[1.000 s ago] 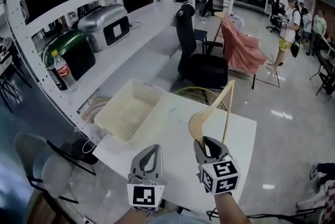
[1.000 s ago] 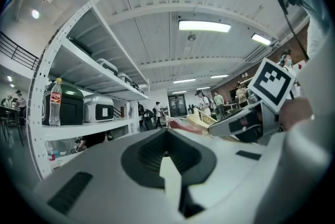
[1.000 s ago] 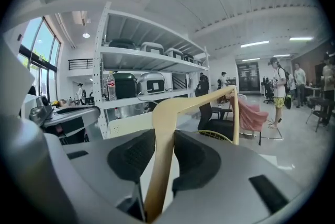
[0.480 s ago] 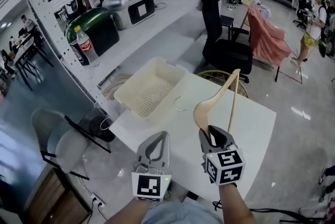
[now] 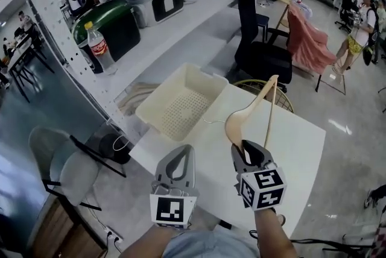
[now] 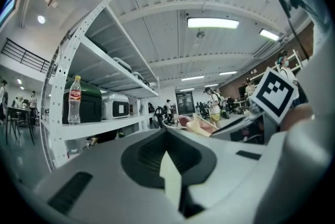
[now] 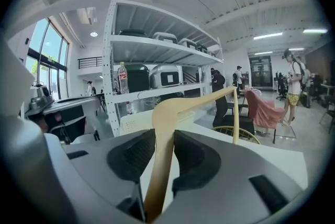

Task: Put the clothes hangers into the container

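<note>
Head view: hanger (image 5: 241, 121) apparently outside container (image 5: 161, 94).

Wooden hanger (image 5: 250, 115), cream perforated container (image 5: 181, 111)
The hanger is held tilted above the tabletop (image 5: 301, 142); the container is set at its corner.

the pale wooden clothes hanger (image 5: 250, 115) has its near end buried between the right tool's (image 5: 246, 148) jaws. its thin wire hook (image 5: 210, 122) barely shows against the white table (image 5: 301, 154), whose near edge the forearms cover.
</note>
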Demonstrator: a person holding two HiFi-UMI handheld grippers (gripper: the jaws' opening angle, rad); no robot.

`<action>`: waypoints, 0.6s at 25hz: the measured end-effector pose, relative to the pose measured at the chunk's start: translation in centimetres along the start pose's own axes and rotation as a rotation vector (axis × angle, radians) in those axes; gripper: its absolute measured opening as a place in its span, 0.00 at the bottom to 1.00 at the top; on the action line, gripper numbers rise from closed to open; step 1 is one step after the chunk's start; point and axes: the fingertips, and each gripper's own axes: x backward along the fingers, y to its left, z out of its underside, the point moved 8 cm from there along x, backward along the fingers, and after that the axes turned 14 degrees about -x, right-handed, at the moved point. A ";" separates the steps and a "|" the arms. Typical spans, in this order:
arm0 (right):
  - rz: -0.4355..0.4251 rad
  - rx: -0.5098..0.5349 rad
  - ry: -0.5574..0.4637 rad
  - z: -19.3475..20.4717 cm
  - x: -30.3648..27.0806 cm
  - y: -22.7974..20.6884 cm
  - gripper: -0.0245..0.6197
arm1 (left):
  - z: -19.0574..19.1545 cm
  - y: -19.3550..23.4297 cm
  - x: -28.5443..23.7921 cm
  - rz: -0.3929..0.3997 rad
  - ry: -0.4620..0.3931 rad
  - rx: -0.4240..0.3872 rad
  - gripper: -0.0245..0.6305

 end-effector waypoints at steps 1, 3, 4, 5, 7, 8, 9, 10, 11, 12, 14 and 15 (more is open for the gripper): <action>0.014 -0.003 -0.004 -0.1 -0.9 0.5 0.22 | 0.5 1.1 -0.5 0.011 -0.003 0.005 0.06; 0.043 -0.012 -0.009 -0.4 -3.0 1.6 0.22 | 1.3 3.5 -1.7 0.040 -0.015 0.001 0.05; 0.061 -0.017 -0.010 -0.5 -3.9 2.2 0.22 | 1.7 4.7 -2.3 0.059 -0.023 0.001 0.06; 0.080 -0.023 -0.011 -0.6 -4.7 2.8 0.22 | 2.0 5.7 -2.8 0.083 -0.032 0.004 0.05; 0.122 -0.036 -0.018 -0.9 -6.1 4.1 0.22 | 2.6 7.8 -3.9 0.134 -0.045 0.011 0.06; 0.141 -0.042 -0.022 -1.1 -6.8 4.8 0.22 | 2.8 8.8 -4.4 0.158 -0.053 0.013 0.05; 0.160 -0.047 -0.027 -1.3 -7.5 5.4 0.22 | 3.1 9.8 -5.0 0.181 -0.064 0.016 0.05; 0.179 -0.051 -0.032 -1.4 -8.2 6.1 0.22 | 3.4 10.7 -5.5 0.203 -0.075 0.018 0.05; 0.198 -0.056 -0.037 -1.4 -8.8 6.6 0.22 | 3.8 11.6 -6.0 0.224 -0.085 0.019 0.05; 0.217 -0.062 -0.044 -1.3 -9.4 7.0 0.22 | 4.3 12.2 -6.4 0.246 -0.092 0.019 0.06; 0.254 -0.074 -0.056 -1.0 -10.2 7.7 0.22 | 5.1 13.3 -7.1 0.289 -0.105 0.015 0.05; 0.272 -0.081 -0.062 -0.9 -10.5 7.9 0.22 | 5.4 13.7 -7.4 0.308 -0.113 0.015 0.05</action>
